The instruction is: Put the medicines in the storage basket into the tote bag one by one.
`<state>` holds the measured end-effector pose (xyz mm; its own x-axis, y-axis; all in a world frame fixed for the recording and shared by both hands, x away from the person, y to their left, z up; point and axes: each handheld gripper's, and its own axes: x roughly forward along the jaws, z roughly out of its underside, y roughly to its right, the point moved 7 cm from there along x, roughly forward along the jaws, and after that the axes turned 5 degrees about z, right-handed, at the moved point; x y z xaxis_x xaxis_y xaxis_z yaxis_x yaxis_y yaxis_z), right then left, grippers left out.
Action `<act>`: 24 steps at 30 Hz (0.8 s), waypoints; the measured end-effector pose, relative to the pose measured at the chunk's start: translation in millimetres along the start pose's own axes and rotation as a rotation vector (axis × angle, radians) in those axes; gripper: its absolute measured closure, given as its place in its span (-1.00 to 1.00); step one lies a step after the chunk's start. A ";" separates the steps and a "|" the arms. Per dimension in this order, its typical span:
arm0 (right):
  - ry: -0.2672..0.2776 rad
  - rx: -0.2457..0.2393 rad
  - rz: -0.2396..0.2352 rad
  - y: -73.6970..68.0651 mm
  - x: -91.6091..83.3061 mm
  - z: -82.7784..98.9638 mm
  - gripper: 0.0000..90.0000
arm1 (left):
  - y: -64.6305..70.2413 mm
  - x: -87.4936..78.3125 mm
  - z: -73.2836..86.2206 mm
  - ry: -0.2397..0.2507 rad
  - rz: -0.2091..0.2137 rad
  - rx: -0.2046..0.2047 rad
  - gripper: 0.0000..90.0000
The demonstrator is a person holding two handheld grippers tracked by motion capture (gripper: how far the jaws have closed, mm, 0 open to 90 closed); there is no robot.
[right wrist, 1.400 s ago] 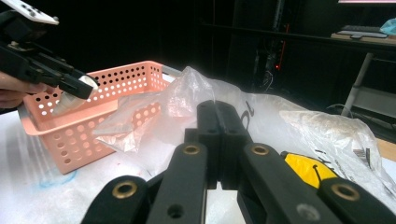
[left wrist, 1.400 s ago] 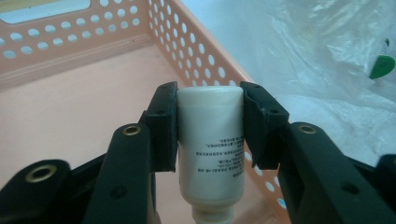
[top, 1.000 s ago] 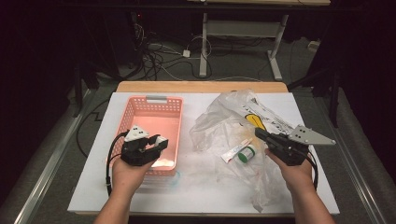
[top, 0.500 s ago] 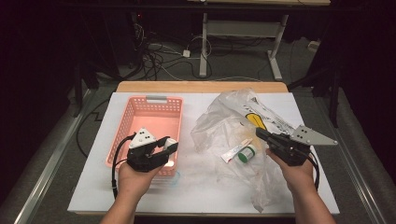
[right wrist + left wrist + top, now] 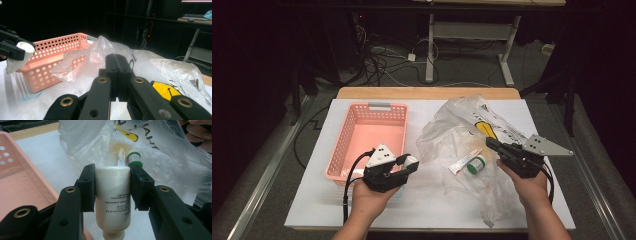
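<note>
the work in hand looks like emptying the clear plastic bag (image 5: 472, 135) into the pink basket (image 5: 371, 135), and the layout fits that: the basket stands on the white table (image 5: 432, 210) at the person's left, the crumpled bag lies to its right, so anything taken from the bag has only a short way to go. the left gripper (image 5: 404, 165) carries a white bottle (image 5: 113, 197) clamped across its body, the two black pads pressing on either side with the jaws partly closed to the bottle's width; in the left gripper view its flat base points away and its narrow neck points back toward the camera. in the high view it is held just past the basket's near right corner, between basket and bag, above the table rather than over the basket's floor, so by my reading it has not yet been put in. the right gripper (image 5: 492, 145) has its jaws fully together, and in the right gripper view they seem to pinch a fold of the bag's film, most likely to hold the bag steady and its mouth up; whether film really sits between the pads i cannot tell for sure. inside the bag lie a small white tube (image 5: 463, 162) and a green-capped jar (image 5: 475, 164), side by side, probably next to be moved
</note>
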<state>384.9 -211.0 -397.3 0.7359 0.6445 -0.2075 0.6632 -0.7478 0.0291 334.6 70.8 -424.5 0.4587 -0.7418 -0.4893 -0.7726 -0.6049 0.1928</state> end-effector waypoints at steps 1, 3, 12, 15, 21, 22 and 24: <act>0.000 0.000 0.000 -0.1 0.0 0.1 1.00 | 1.9 2.5 0.9 -0.006 0.004 0.003 0.29; 0.000 0.002 0.000 -0.1 0.0 0.1 1.00 | 5.5 7.6 2.9 -0.018 0.013 0.008 0.29; -0.001 -0.002 -0.001 -0.7 0.3 0.3 1.00 | 18.5 28.3 10.3 -0.061 0.036 0.044 0.29; -0.004 -0.003 -0.002 -1.2 0.5 0.7 1.00 | 20.9 35.0 12.9 -0.070 0.042 0.048 0.29; -0.005 -0.007 -0.003 -2.3 1.4 1.0 1.00 | 28.2 51.7 19.7 -0.096 0.063 0.064 0.29; -0.006 -0.008 -0.003 -2.5 1.5 1.0 1.00 | 29.3 54.5 20.3 -0.100 0.064 0.068 0.29; -0.007 -0.008 -0.003 -2.8 1.7 1.2 1.00 | 30.7 60.3 21.0 -0.102 0.067 0.069 0.29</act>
<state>384.2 -208.0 -398.9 0.7332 0.6453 -0.2144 0.6662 -0.7449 0.0361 329.4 13.6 -465.9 0.3610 -0.7441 -0.5621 -0.8298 -0.5314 0.1705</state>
